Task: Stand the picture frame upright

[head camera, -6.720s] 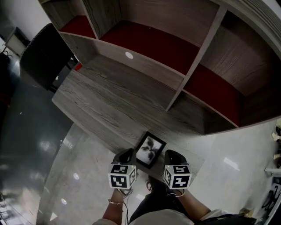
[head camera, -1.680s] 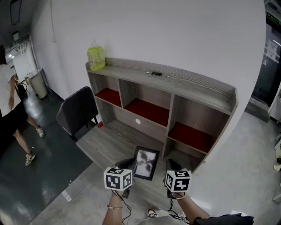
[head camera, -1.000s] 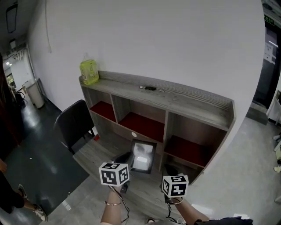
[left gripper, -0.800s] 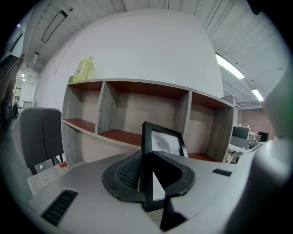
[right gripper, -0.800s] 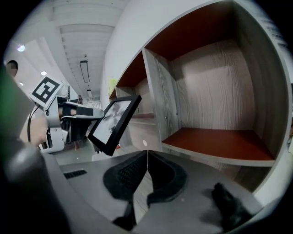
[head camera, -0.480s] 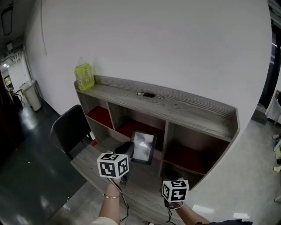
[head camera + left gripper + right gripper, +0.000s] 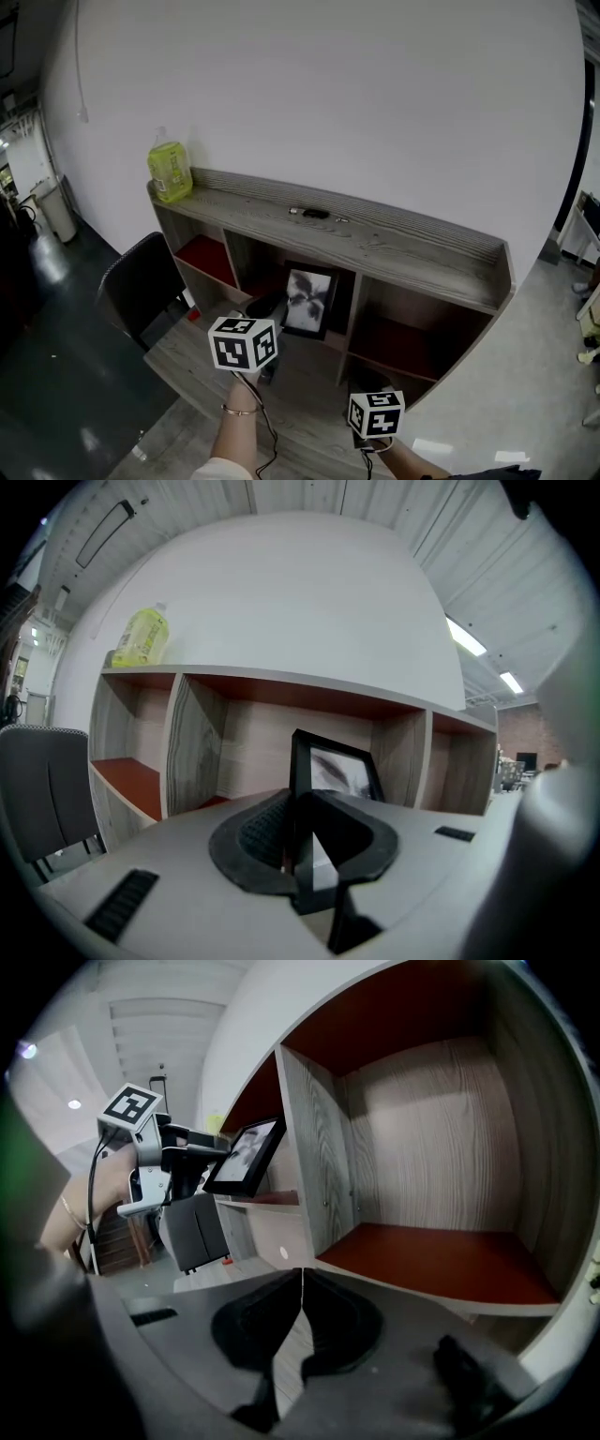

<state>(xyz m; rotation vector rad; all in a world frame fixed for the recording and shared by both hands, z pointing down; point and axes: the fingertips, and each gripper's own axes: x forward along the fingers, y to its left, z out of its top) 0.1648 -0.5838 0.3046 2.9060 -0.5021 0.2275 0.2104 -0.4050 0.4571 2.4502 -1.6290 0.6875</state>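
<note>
The black picture frame [image 7: 309,300] with a grey flower print is off the desk and nearly upright in front of the middle shelf compartment. My left gripper [image 7: 273,307] is shut on its left edge; in the left gripper view the frame [image 7: 334,765] rises from between the pads of the left gripper [image 7: 300,829]. The right gripper view shows the frame [image 7: 246,1157] held out from the left gripper [image 7: 190,1159]. My right gripper [image 7: 367,382] hangs lower, over the desk's right end, away from the frame. Its jaws [image 7: 302,1283] are shut with nothing between them.
The wooden shelf unit [image 7: 394,246] has three red-floored compartments above the desk [image 7: 192,364]. A yellow-green bottle [image 7: 169,169] and a small dark object [image 7: 309,213] sit on its top. A dark chair [image 7: 139,292] stands left of the desk.
The frame lay flat on the desk between both grippers; the left gripper has carried it up and forward to the middle compartment, turning it upright. The right gripper stayed low.
</note>
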